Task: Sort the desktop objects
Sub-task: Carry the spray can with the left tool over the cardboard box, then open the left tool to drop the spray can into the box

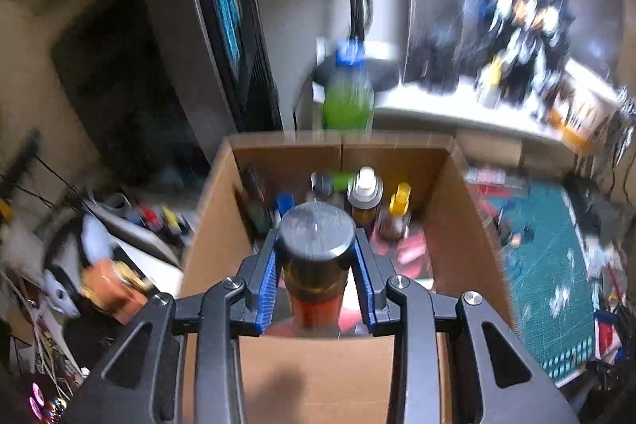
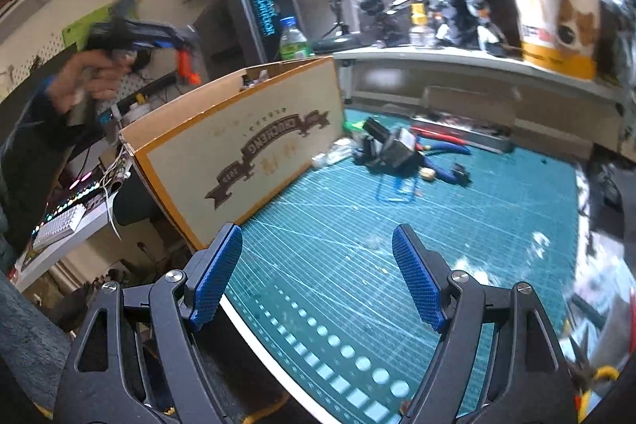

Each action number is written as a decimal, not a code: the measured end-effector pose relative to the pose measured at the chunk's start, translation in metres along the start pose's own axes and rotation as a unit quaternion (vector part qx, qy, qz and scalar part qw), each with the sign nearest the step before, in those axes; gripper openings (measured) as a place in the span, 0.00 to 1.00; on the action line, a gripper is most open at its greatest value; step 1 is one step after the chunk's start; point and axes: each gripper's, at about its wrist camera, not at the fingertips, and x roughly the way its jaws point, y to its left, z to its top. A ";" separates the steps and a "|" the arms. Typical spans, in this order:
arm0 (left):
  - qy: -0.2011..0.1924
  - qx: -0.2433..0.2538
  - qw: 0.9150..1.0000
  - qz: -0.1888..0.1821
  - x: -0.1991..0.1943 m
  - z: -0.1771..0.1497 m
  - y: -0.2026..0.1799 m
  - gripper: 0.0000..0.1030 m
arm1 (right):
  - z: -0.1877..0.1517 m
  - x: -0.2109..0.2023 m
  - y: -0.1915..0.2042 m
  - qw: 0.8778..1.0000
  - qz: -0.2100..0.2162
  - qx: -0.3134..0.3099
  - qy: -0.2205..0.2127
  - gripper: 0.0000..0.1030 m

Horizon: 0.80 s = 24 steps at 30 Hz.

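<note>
My left gripper [image 1: 317, 249] is shut on an amber bottle [image 1: 316, 289] with a wide dark cap, held upright above the open cardboard box [image 1: 449, 209]. Inside the box stand several small bottles, among them one with a white cap [image 1: 365, 185] and one with a yellow cap [image 1: 399, 199]. In the right wrist view the same left gripper [image 2: 181, 56] shows blurred, raised in a hand over the box [image 2: 238, 146]. My right gripper [image 2: 318, 265] stands open and empty, low over the green cutting mat [image 2: 397, 225]. A pile of small dark objects [image 2: 391, 150] lies on the mat beyond it.
A green bottle with a blue cap [image 1: 348, 94] stands behind the box. A white shelf [image 2: 457, 60] carries model figures and a large white and yellow tub [image 2: 556, 18]. A keyboard [image 2: 59, 225] and cables lie left of the box. Tools clutter the mat's far edge.
</note>
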 end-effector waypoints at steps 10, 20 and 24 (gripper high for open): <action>0.143 0.018 0.989 -0.013 0.093 -0.012 -0.021 0.33 | 0.017 0.022 0.011 1.000 0.006 -0.019 0.013 0.74; 0.230 0.028 0.973 -0.003 0.115 -0.024 -0.023 0.36 | 0.037 0.029 0.017 0.998 0.009 -0.045 0.030 0.74; 0.211 0.018 0.977 -0.023 0.092 -0.013 -0.019 0.43 | 0.064 0.036 0.030 0.996 0.016 -0.076 0.040 0.74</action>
